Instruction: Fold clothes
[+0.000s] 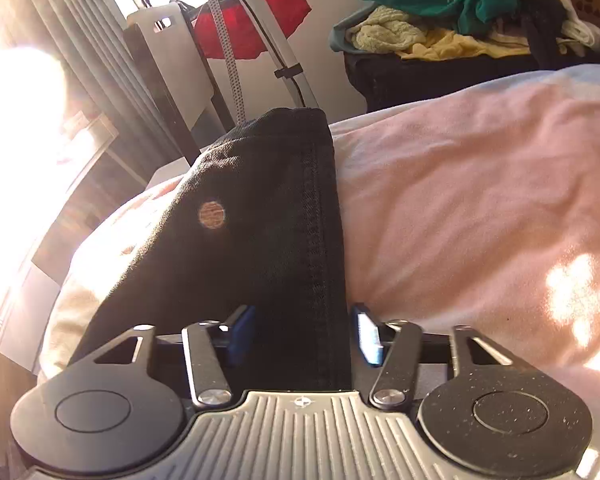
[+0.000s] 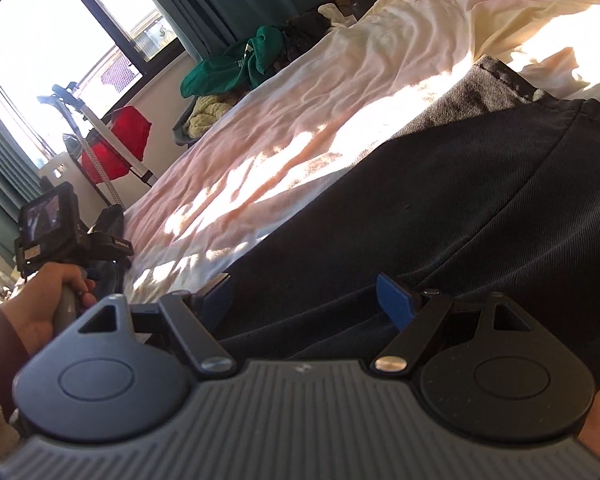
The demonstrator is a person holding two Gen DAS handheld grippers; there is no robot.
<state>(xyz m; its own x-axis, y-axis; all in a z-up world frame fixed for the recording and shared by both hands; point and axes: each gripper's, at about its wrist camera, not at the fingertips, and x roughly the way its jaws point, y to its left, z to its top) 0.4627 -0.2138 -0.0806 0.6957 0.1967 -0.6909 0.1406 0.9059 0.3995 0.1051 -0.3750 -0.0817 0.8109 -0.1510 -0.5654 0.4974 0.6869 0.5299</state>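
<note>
- Right now the dark denim garment lies on a bed, and both tools are at it; in the left wrist view a stitched hem edge runs from between the fingers up and away, with a round copper rivet on the cloth ahead and to the left of the tongs.
- In the right wrist view the same dark garment spreads ahead and to the right of the fingers, a curved seam line crossing it and a sunlit, faded edge at its far end.
- The left gripper has its blue pads spread part-way, with the hem strip lying between them; the cloth touches neither pad clearly, so the jaws look open around it rather than clamped.
- The right gripper also stands spread, its blue fingers apart with folds of the garment between and under them.
- No brand or writing can be read on the garment; small white lettering on the strap of the other tool is too small to make out.
- A hand in a dark sleeve grips the handle of the left tool, seen low and left of the right tongs, its camera screen facing back.
- A pale pink sheet covers the bed on the right of the left tongs, with bright sun patches.
- Farther ahead, a pile of clothes, green, yellow and cream, sits beyond the bed, and a red cloth hangs near the window.
</note>
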